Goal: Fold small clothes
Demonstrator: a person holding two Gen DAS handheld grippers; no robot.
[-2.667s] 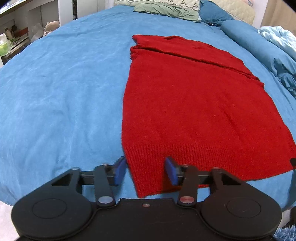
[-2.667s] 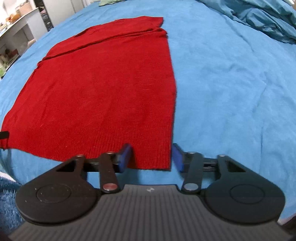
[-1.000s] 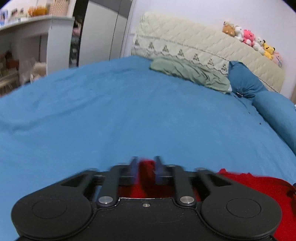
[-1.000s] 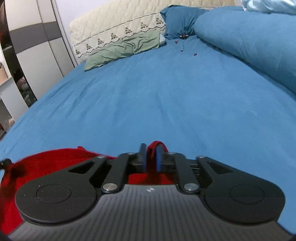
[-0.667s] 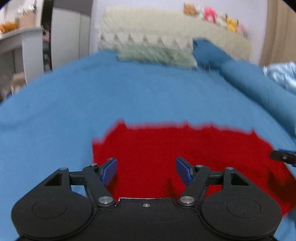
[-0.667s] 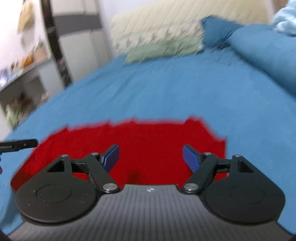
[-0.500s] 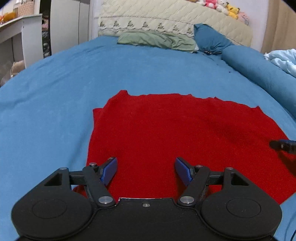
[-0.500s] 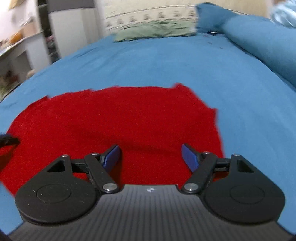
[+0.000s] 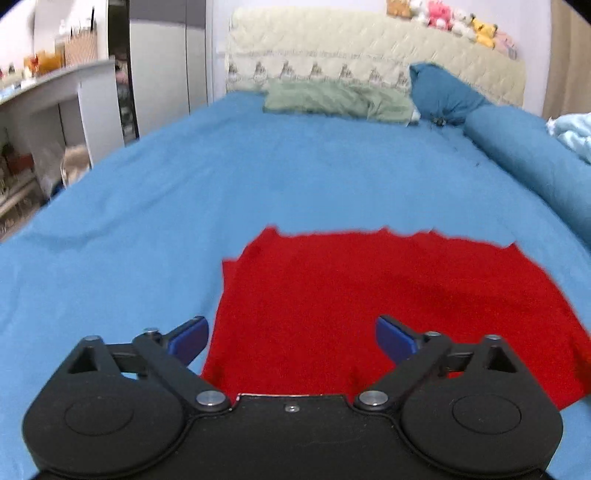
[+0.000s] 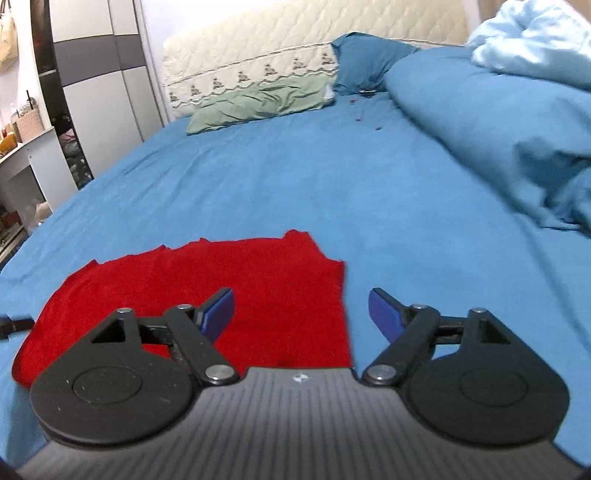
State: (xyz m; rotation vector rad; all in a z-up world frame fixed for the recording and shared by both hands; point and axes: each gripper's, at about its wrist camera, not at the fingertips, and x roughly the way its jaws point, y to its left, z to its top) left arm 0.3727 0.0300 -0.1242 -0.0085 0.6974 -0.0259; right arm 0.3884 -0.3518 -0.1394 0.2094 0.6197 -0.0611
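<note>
Left gripper: jaws just opened wide, empty; right gripper: likewise
Red sweater: hem now folded far; fold done

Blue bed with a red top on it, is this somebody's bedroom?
Most likely a bedroom: a wide blue bed, a padded headboard lined with stuffed toys, and pillows.

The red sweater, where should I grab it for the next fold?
Probably the two short side edges of the sweater, one gripper each: left gripper from its left, right gripper from its right. It lies flat, wider than deep.
</note>
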